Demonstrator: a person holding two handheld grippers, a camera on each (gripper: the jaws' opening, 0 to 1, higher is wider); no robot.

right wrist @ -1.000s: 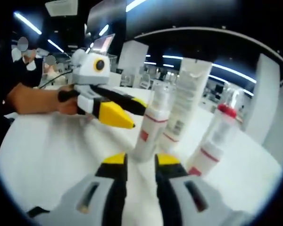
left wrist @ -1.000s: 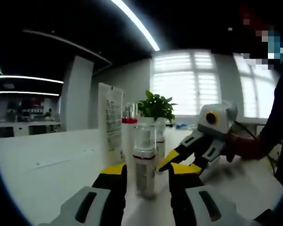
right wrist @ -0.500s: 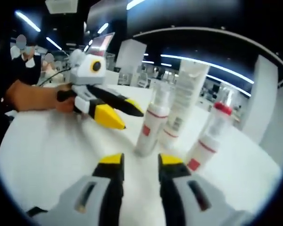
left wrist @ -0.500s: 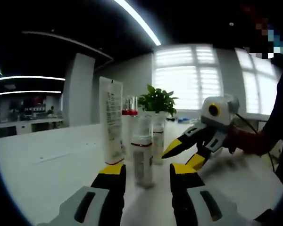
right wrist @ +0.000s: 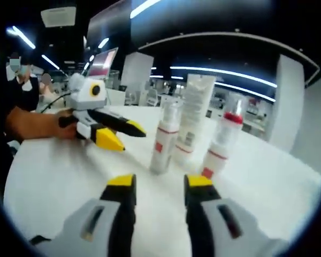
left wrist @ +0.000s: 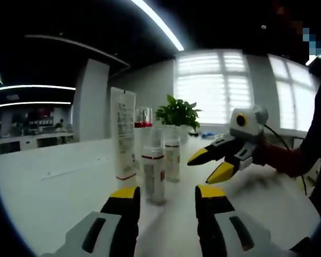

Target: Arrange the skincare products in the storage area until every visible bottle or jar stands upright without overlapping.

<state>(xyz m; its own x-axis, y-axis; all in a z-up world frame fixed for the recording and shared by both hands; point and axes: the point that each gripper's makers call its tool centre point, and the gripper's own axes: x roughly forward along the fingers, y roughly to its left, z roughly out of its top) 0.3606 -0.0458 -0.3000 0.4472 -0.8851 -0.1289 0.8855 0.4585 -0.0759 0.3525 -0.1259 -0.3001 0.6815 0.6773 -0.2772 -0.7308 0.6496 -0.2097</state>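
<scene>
In the left gripper view a clear-capped bottle point(left wrist: 153, 172) with a red band stands upright just beyond my open left gripper point(left wrist: 167, 193). A tall white tube point(left wrist: 123, 138), a red-capped bottle point(left wrist: 143, 119) and a second small bottle point(left wrist: 172, 157) stand upright close behind it. The right gripper point(left wrist: 214, 163) comes in from the right, open, beside the group. In the right gripper view my right gripper point(right wrist: 160, 182) is open and holds nothing. The banded bottle point(right wrist: 163, 140), the tube point(right wrist: 191, 120) and the red-capped bottle point(right wrist: 220, 143) stand apart ahead of it. The left gripper point(right wrist: 123, 136) hangs open to their left.
Everything stands on a white table point(left wrist: 53, 187). A green potted plant point(left wrist: 176, 113) sits behind the bottles near the windows. A person's hand point(right wrist: 35, 124) holds the left gripper. A monitor point(right wrist: 101, 61) stands at the table's far side.
Both grippers have drawn back from the bottles. The banded bottle, between the left jaws a second ago, now stands free beyond their tips. The right jaws have spread a little wider.
</scene>
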